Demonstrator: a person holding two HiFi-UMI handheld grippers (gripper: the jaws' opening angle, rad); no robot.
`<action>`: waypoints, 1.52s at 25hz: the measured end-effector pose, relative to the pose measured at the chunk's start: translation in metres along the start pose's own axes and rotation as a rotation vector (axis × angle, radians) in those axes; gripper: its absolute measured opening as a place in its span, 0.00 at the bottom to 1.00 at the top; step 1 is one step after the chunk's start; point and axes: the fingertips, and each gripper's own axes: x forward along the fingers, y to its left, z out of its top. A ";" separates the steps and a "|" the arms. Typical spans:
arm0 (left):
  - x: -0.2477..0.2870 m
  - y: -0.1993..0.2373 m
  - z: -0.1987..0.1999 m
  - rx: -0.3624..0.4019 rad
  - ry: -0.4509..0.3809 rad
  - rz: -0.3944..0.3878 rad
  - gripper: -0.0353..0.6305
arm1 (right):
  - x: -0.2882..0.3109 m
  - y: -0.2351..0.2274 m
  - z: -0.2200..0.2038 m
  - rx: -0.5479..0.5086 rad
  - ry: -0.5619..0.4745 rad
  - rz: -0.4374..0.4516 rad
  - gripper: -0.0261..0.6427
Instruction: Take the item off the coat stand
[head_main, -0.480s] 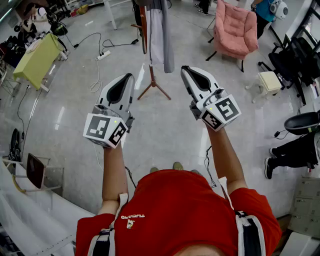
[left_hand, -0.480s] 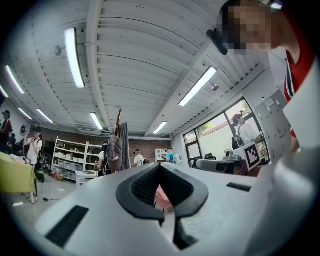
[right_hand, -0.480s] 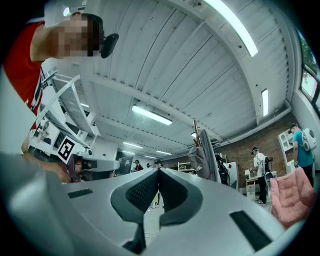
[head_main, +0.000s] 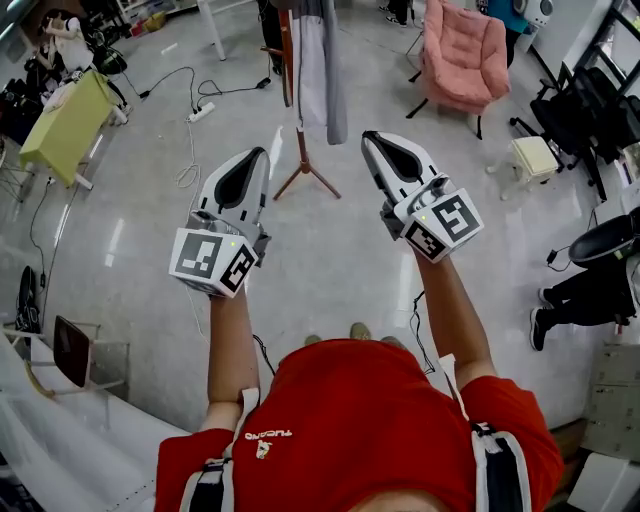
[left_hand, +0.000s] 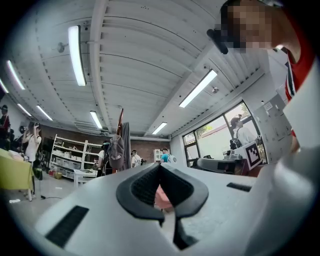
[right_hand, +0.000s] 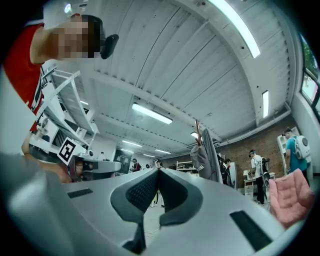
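The wooden coat stand (head_main: 301, 150) rises from the floor ahead of me, with a grey garment (head_main: 324, 70) draped down it. A grey cap (left_hand: 116, 152) hangs on it beside that garment (left_hand: 126, 147), and the right gripper view shows the cap (right_hand: 200, 160) too. My left gripper (head_main: 262, 153) is held up short of the stand's feet, jaws shut and empty. My right gripper (head_main: 368, 138) is level with it on the other side, also shut with nothing in it. Both stand well apart from the stand.
A pink armchair (head_main: 462, 55) sits at the back right, with a cream stool (head_main: 535, 158) and black chairs (head_main: 590, 105) further right. A yellow-green table (head_main: 65, 120) is at the left. A power strip (head_main: 205, 108) and cables lie on the floor left of the stand. People stand in the background.
The floor scene has slid slightly in the head view, as the person shifted a little. Both grippers keep the same pose and stay shut.
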 end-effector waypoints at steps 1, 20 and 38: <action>-0.003 0.003 -0.002 -0.003 -0.002 -0.001 0.07 | 0.001 0.003 -0.002 -0.003 0.002 -0.006 0.08; 0.073 0.105 -0.018 -0.042 -0.028 0.012 0.07 | 0.073 -0.057 -0.045 -0.014 -0.006 -0.051 0.08; 0.328 0.246 -0.008 0.024 -0.057 0.246 0.33 | 0.193 -0.271 -0.098 0.041 -0.002 0.165 0.08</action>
